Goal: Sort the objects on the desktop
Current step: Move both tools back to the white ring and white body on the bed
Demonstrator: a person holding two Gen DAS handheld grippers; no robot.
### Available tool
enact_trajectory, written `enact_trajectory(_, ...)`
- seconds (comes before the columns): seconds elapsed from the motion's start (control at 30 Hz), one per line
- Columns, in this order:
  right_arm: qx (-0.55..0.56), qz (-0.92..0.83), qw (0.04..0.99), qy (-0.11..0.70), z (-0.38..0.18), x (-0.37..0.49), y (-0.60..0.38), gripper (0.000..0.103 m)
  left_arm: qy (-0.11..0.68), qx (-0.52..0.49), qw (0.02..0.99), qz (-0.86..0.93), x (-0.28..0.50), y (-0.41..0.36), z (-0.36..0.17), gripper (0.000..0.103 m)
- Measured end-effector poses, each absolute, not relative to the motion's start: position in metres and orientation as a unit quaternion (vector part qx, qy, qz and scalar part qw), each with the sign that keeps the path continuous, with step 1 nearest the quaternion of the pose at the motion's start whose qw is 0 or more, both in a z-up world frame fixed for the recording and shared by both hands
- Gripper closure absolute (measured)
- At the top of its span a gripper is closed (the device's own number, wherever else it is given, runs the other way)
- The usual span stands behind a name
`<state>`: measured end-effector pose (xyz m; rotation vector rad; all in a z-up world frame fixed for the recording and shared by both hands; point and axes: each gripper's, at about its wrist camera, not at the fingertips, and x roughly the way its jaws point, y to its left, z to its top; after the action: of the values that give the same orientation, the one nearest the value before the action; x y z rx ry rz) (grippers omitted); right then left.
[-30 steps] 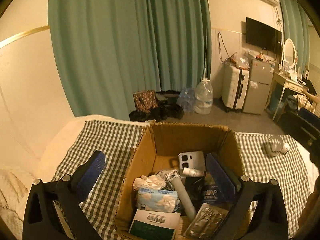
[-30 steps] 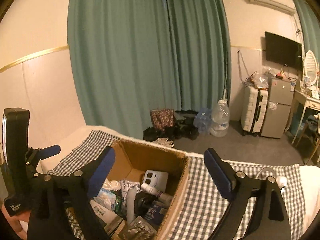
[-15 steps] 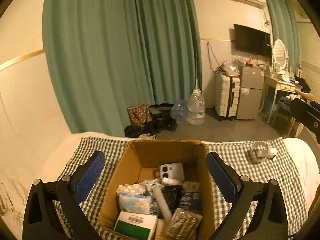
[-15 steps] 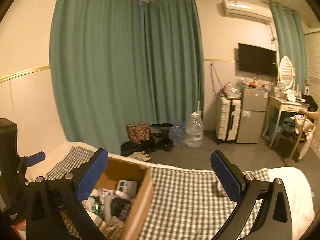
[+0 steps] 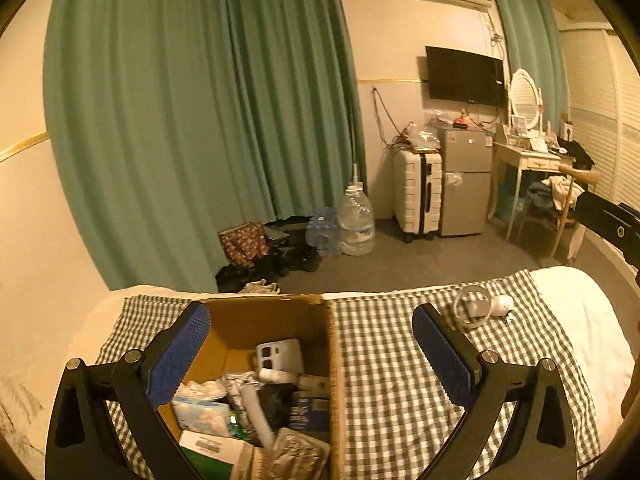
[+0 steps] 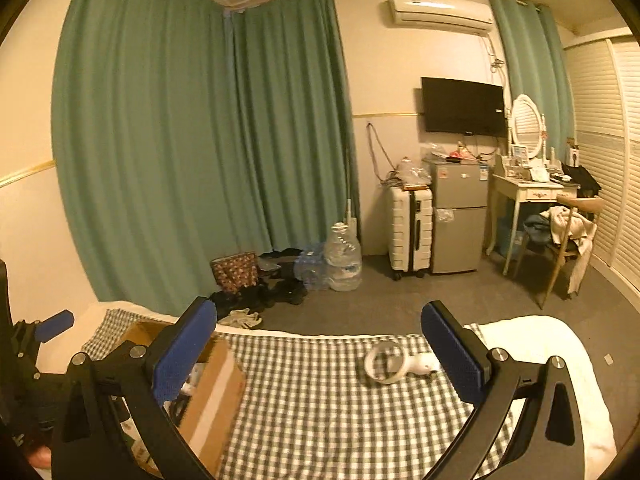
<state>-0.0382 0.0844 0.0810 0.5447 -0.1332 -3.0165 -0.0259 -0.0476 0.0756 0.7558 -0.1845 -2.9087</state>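
**Ana:** Nearest the left camera, what is there?

**Ben:** Two blue-padded fingers of the left gripper [image 5: 310, 354], spread wide apart and holding nothing. Just beyond and between them sits an open cardboard box [image 5: 280, 316], on a green-and-white checked cloth [image 5: 384, 380]. It is crowded with sorted items: a tissue pack [image 5: 202, 414], a white tube [image 5: 258, 412], a foil pouch [image 5: 296, 454] and a white device [image 5: 278, 354] toward the back.

**Ana:** And the right tool?

**Ben:** The right gripper [image 6: 318, 354] is also fully open and empty. The box shows at its lower left, partly behind the left finger.

**Ana:** What is left outside the box?

**Ben:** One thing that I can see: a small white handheld fan [image 6: 394, 362], lying flat on the cloth. In the right view it lies ahead and slightly right of centre, its handle reaching the inner edge of the right finger. Its ringed head points toward the box and its handle points away, so its long axis runs crosswise to the fingers.

**Ana:** Which hand is nearer?

**Ben:** I judge the right. From the left gripper the fan [image 5: 478, 308] lies far off to the right, well apart from the box. The likely next move is for the right gripper to go forward and down.

**Ana:** Farther back?

**Ben:** Grey floor, green curtains [image 5: 192, 120], a water jug [image 5: 354, 220], a white suitcase [image 5: 416, 192] and a wall television [image 5: 464, 76].
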Motion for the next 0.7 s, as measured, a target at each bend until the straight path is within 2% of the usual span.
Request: enact_trajectory(0.7,0.261,-0.963,-0.037,-0.056,0.008,-0.08,0.192,0.0,-0.072,0.308,-0.023,-0.948,-0.098,0.048,0.011,0.0)
